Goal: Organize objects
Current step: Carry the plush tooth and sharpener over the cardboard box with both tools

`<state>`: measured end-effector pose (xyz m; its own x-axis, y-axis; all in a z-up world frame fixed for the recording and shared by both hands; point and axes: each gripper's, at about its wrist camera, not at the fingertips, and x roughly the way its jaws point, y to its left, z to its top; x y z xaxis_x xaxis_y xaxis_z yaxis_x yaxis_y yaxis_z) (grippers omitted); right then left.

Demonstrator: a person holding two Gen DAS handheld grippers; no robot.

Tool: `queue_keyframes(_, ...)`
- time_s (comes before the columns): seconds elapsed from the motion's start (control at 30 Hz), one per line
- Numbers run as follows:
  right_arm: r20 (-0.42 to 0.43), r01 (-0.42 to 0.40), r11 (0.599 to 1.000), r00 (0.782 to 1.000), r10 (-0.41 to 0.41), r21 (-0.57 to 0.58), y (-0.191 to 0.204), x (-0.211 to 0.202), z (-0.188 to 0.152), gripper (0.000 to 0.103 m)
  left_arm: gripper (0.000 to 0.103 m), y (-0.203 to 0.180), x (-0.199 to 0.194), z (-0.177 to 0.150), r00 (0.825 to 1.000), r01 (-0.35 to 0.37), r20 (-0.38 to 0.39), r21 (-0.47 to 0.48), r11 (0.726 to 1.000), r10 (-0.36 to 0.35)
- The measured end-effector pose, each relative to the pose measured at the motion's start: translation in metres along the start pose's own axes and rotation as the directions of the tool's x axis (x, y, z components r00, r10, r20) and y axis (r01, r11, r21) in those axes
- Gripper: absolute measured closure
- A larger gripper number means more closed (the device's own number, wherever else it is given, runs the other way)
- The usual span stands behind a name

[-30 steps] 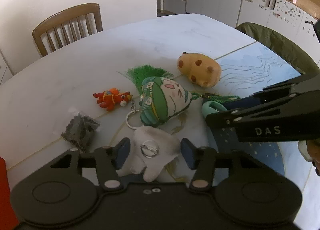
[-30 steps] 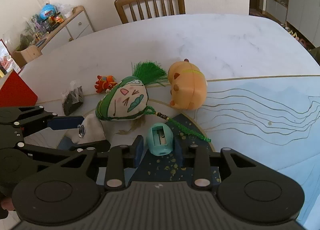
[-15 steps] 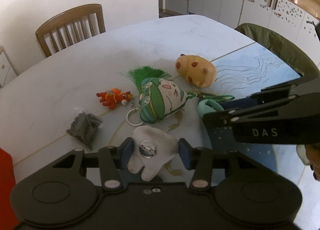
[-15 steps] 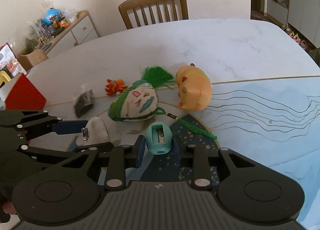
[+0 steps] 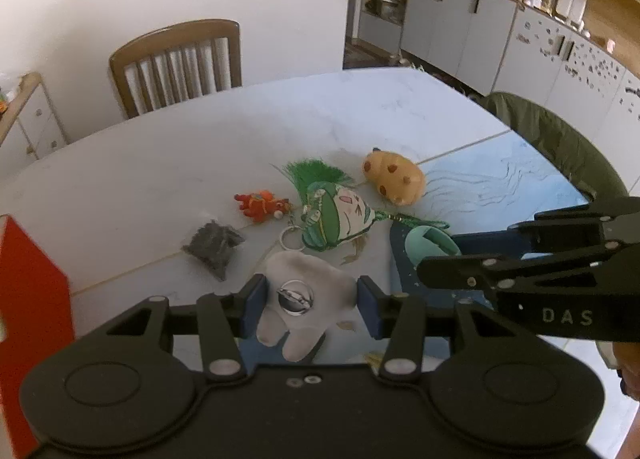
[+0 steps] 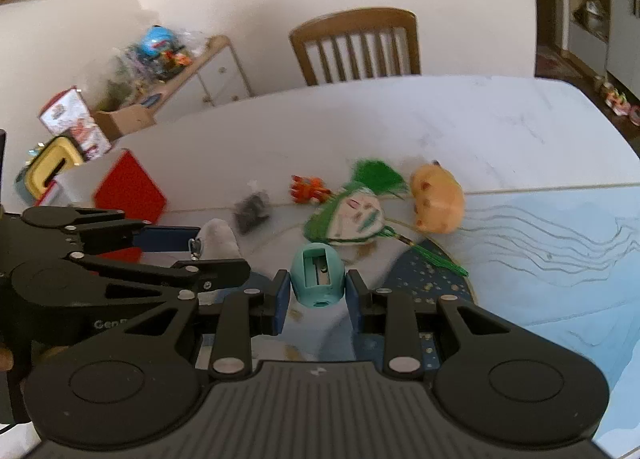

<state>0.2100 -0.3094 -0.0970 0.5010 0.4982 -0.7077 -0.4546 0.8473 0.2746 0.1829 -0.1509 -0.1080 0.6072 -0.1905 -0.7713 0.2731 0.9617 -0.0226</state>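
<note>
White marble table | left gripper level above it; jaws clamped a white plush tooth | right gripper alongside; jaws pinched a teal sharpener

Teal sharpener, orange spotted plush

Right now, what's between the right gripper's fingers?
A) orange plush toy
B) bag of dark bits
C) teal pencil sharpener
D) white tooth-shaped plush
C: the right gripper is closed on the teal pencil sharpener, its blade slot facing the camera; the white tooth-shaped plush sits in the left gripper instead.
</note>
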Motion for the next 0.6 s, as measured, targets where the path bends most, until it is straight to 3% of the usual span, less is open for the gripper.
queue_keyframes(0.27, 0.033, -0.061, 0.996, 0.997, 0.063, -0.061, 0.035, -0.033, 0.007, 0.074, 0.055, 0.014, -0.039, -0.003, 1.000, -0.007, 0.000, -0.100, 0.995, 0.007)
queue_keyframes(0.6, 0.072, -0.075, 0.993, 0.994, 0.081, -0.090, 0.091, -0.055, 0.009, 0.074, 0.055, 0.045, -0.084, -0.013, 1.000, -0.018, 0.019, -0.132, 0.991, 0.020)
